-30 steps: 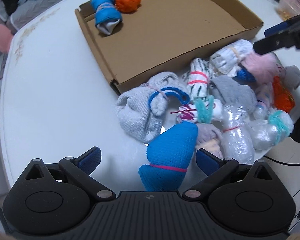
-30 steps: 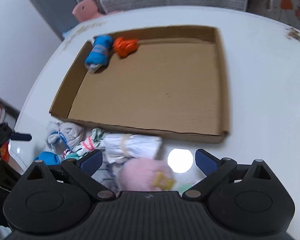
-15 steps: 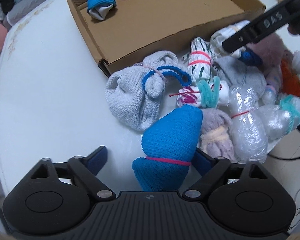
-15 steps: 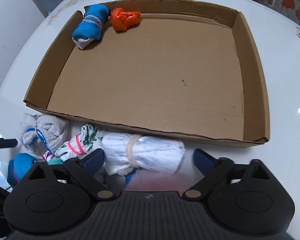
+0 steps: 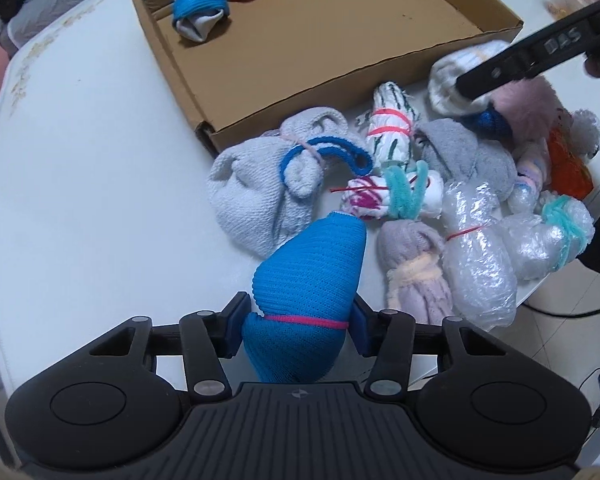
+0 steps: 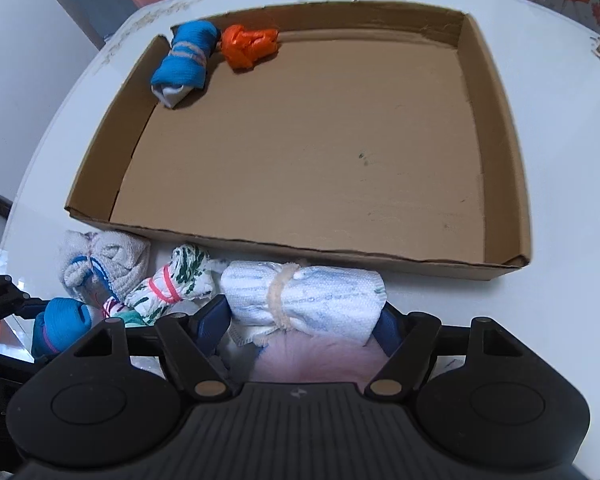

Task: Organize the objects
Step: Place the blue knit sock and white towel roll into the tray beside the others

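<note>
Gripping blue bundle [image 5: 308,280], left claw [image 5: 296,326], white roll [image 6: 304,294], right claw [image 6: 304,320]

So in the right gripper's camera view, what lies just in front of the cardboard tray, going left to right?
Grey knitted bundle with a blue loop → white bundle with green marks and a pink band → white-and-blue rolled cloth tied with a cream band, between the right gripper's fingers.

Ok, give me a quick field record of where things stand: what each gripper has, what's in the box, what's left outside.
left gripper: jaws just closed on the blue knit bundle
right gripper: jaws just closed on the white towel roll
cardboard box: holds a blue sock roll and an orange bundle in its far corner
table: pile of tied bundles beside the box
</note>
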Demonstrator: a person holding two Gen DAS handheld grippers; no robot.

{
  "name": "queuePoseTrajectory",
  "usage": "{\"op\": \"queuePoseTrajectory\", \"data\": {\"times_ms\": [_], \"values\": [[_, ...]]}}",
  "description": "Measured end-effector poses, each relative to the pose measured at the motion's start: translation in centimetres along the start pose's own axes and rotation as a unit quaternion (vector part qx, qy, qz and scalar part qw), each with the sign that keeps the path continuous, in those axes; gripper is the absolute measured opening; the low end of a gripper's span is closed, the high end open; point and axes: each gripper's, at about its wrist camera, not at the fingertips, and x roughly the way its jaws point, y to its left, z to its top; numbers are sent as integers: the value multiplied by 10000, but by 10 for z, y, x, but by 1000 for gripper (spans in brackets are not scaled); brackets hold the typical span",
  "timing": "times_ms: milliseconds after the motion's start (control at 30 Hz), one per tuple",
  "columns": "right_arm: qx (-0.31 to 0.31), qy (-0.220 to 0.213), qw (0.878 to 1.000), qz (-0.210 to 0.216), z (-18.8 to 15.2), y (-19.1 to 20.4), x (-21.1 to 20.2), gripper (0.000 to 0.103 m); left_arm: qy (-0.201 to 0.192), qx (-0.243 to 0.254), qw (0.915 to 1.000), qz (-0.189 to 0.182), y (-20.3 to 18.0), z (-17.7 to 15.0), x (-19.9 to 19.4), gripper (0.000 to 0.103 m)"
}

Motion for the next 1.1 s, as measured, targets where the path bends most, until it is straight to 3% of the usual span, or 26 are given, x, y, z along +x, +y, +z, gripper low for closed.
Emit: {"op": "queuePoseTrajectory", "data": {"times_ms": [467, 733, 933, 1100], "values": [[235, -336, 9986, 343, -1, -23, -32, 71, 65, -1, 9999, -89, 21, 6, -31, 57], [320, -643, 9966, 395, -1, -33, -53, 71, -724, -451, 9964, -36, 26, 32, -74, 57], [103, -1514, 9878, 347, 2, -34, -81, 71, -1477, -832, 9855, 107, 41, 72, -96, 56], [-320, -2327, 9720, 13, 9, -27, -99, 71, -1908, -1135, 9749, 180, 53, 96, -117, 56]]}}
